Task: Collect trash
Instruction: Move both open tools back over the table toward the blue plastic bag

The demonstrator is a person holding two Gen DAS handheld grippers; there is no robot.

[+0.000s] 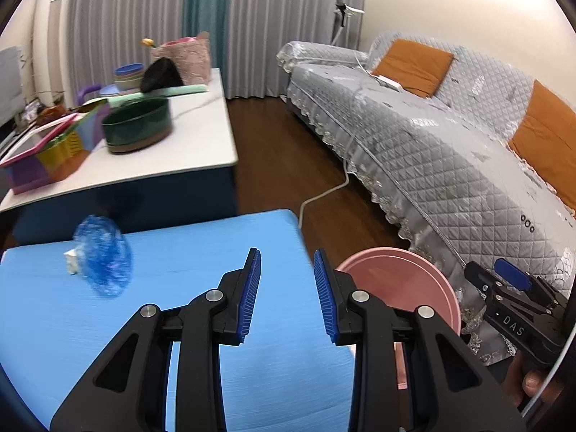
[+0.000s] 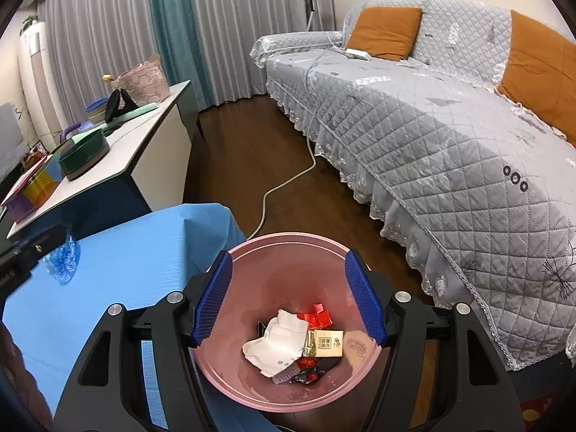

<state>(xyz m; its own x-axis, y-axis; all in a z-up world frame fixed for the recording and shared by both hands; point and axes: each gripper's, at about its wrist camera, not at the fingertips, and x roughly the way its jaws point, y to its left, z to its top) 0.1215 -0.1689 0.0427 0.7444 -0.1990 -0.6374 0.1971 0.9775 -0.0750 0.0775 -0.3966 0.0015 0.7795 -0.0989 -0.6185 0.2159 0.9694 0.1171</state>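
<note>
In a living room with a grey-covered sofa [image 2: 450,136], the right gripper [image 2: 289,298] is hanging spread and empty over the pink bin [image 2: 252,388] of wrappers [image 2: 277,345] at lower centre, while the left gripper [image 1: 287,295], also spread, is hovering above the blue table [image 1: 180,324], the blue plastic piece [image 1: 104,259] lying at left.

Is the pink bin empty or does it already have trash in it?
Partly filled. The right wrist view looks down into the pink bin: crumpled white paper, red wrappers and a small beige packet cover its bottom.
</note>
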